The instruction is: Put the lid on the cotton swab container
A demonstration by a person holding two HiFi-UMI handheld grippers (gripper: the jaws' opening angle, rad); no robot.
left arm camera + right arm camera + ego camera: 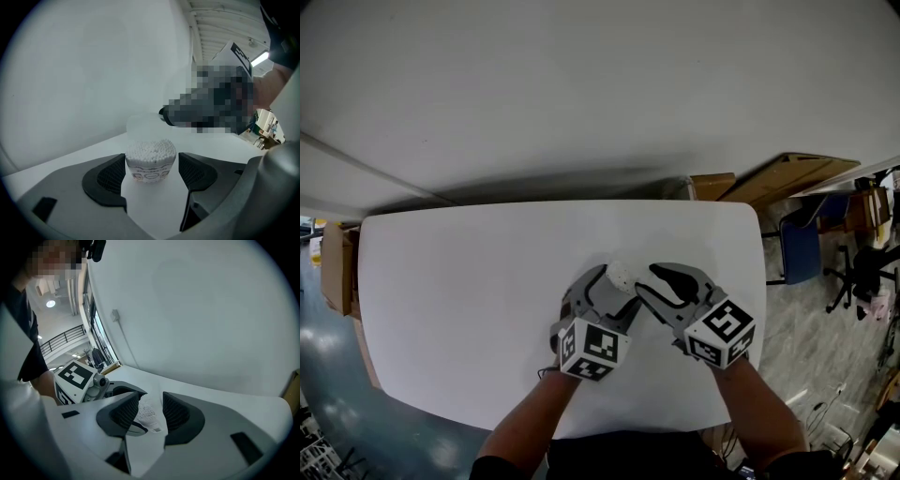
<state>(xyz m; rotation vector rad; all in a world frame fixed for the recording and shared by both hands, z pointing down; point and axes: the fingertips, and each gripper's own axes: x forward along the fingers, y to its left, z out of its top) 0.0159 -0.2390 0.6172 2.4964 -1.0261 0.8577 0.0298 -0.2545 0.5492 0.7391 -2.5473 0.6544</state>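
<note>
Left hand-held gripper (152, 177) straddles cotton swab container (150, 158)

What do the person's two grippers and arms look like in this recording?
The left gripper and the right gripper are both grey moulded shells with black, grid-textured pads inside the jaws. Each carries a white cube printed with black square markers. The person wears dark short sleeves.
</note>
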